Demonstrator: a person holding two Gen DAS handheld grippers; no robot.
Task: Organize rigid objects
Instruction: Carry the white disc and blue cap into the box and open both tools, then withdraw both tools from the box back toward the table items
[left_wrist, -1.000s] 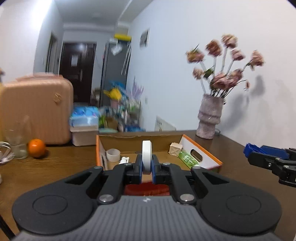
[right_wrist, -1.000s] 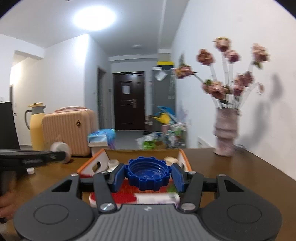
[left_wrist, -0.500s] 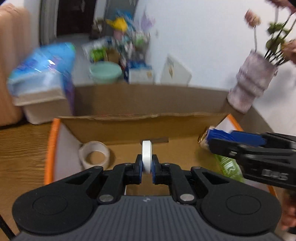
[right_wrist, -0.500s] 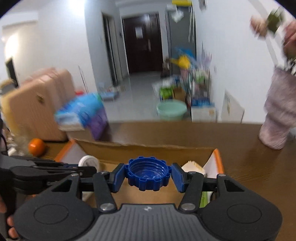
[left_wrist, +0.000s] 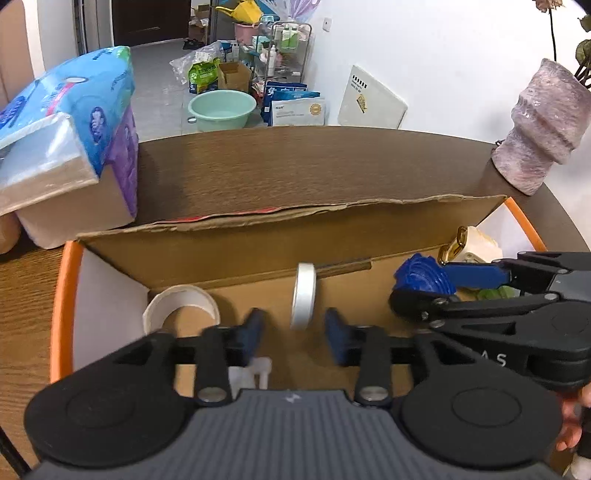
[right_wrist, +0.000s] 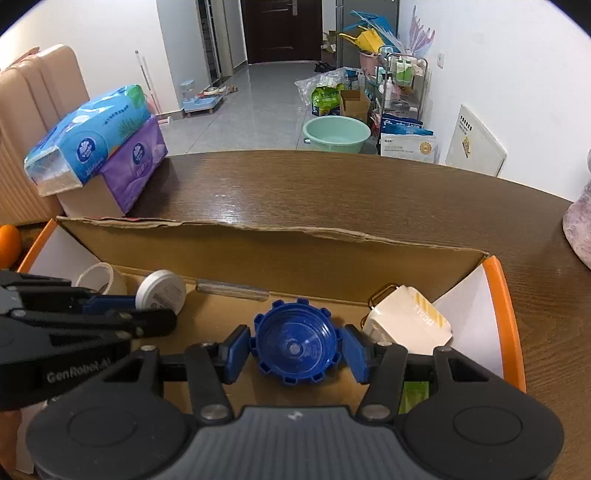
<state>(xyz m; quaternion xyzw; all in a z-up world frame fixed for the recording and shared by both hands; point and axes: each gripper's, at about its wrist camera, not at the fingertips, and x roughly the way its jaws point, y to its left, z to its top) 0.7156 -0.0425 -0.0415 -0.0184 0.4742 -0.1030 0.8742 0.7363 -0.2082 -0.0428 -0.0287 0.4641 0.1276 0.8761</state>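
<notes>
Table (right_wrist: 332, 192) wood, cardboard box (right_wrist: 280, 254) | left hand-held gripper (left_wrist: 294, 330) just parted, white disc (left_wrist: 303, 301) loose | right hand-held gripper (right_wrist: 294, 350) grips blue cap (right_wrist: 295, 341)

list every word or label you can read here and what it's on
"GenRobot.AI": side of the left hand-held gripper, in the right wrist view.
"A S": side of the right hand-held gripper, the rest hidden.
Print on the tissue packs, white round lid, white box and floor bags: too small or blurred.
</notes>
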